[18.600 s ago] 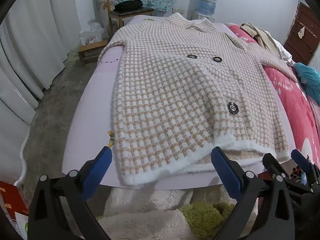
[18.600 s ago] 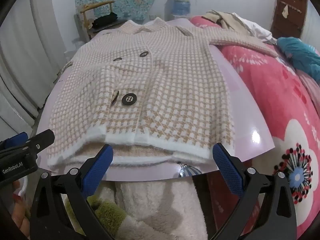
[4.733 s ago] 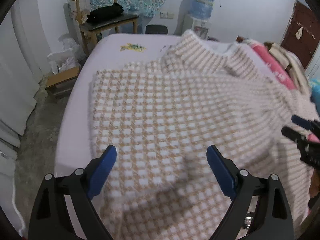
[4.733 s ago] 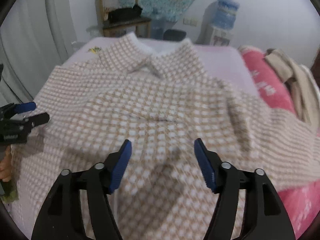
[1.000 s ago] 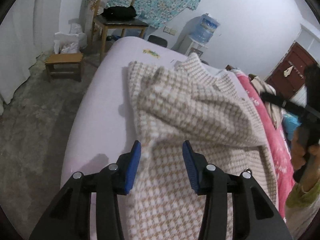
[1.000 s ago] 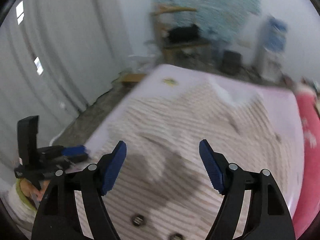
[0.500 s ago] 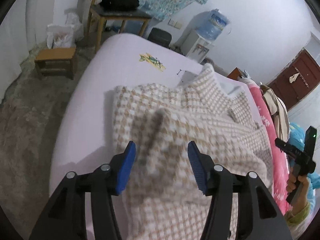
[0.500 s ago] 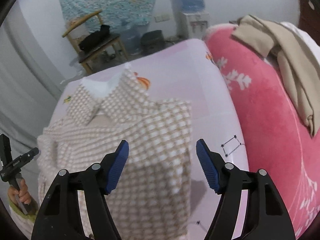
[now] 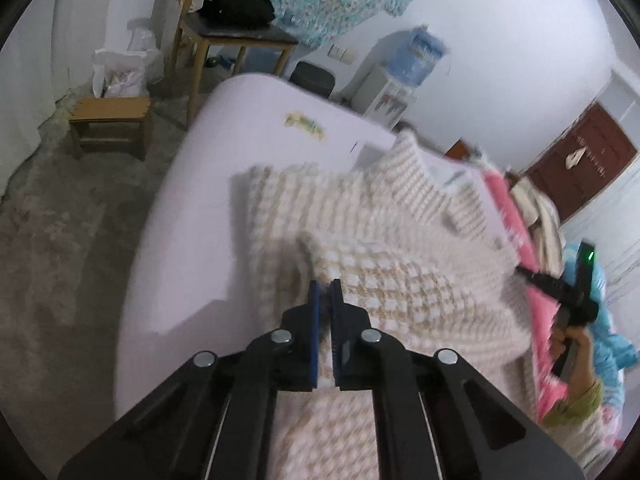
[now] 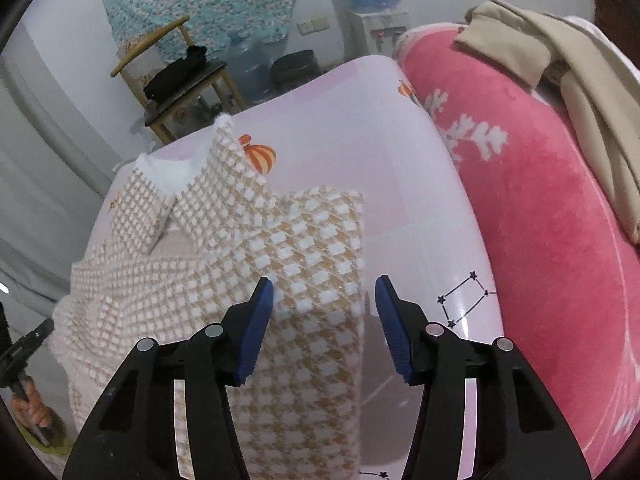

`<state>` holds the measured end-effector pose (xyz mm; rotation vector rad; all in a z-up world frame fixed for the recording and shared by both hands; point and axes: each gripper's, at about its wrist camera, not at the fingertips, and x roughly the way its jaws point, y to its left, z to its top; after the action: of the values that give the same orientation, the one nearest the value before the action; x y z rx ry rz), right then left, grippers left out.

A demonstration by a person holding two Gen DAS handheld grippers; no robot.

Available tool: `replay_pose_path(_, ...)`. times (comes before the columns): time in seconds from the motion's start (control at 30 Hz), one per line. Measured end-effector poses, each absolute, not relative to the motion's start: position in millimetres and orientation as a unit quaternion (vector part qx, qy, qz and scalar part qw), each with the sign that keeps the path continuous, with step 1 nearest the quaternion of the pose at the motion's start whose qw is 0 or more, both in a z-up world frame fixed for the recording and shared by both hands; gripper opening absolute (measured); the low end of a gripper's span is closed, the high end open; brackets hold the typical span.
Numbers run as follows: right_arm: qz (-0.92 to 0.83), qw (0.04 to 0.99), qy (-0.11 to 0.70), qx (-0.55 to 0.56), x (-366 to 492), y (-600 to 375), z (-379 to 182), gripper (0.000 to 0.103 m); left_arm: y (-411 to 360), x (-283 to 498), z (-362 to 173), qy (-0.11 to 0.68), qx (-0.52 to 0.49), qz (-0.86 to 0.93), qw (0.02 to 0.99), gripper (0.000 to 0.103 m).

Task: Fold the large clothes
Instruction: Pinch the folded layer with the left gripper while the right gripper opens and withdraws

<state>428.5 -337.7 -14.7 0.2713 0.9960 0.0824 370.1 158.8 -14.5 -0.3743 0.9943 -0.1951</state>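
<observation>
A beige-and-white houndstooth knit coat (image 9: 400, 248) lies on the lilac bed sheet (image 9: 192, 208), both sleeves folded in over the body and its collar toward the far end. My left gripper (image 9: 325, 286) is shut on the coat's left fold edge. The coat also shows in the right wrist view (image 10: 256, 264). My right gripper (image 10: 324, 292) is open, its jaws wide apart over the coat's right folded edge, gripping nothing. It also appears at the right of the left wrist view (image 9: 568, 292).
A pink flowered blanket (image 10: 540, 208) with tan clothes (image 10: 560, 60) lies right of the sheet. A wooden chair (image 9: 236, 24), a low stool (image 9: 112, 120) and a water dispenser (image 9: 404, 76) stand beyond the bed. Bare concrete floor (image 9: 60, 240) lies to the left.
My left gripper has closed from open onto the coat's left edge. My right gripper stays open and has shifted slightly closer over the right folded edge.
</observation>
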Motion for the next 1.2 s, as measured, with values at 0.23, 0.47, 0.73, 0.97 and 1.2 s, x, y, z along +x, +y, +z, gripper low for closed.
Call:
replay_pose_path(0.23, 0.037, 0.871, 0.475, 0.117, 429, -332, -17, 0.048, 183, 370, -31, 0.493, -0.193, -0.063, 0.846, 0.008)
replay_pose_path(0.47, 0.033, 0.873, 0.473, 0.112, 434, -326, -15, 0.048, 165, 401, -12, 0.480, -0.213, -0.100, 0.845, 0.044)
replay_pose_path(0.73, 0.026, 0.874, 0.474, 0.109, 436, -327, -18, 0.036, 132, 436, -32, 0.532, -0.150, -0.070, 0.830, 0.030)
replay_pose_path(0.97, 0.024, 0.877, 0.467, 0.107, 435, -331, -17, 0.029, 124, 436, 9, 0.476, -0.110, -0.074, 0.869, 0.006)
replay_pose_path(1.2, 0.015, 0.883, 0.459, 0.102, 436, -330, -17, 0.022, 131, 439, 52, 0.404, -0.108, -0.057, 0.907, 0.006)
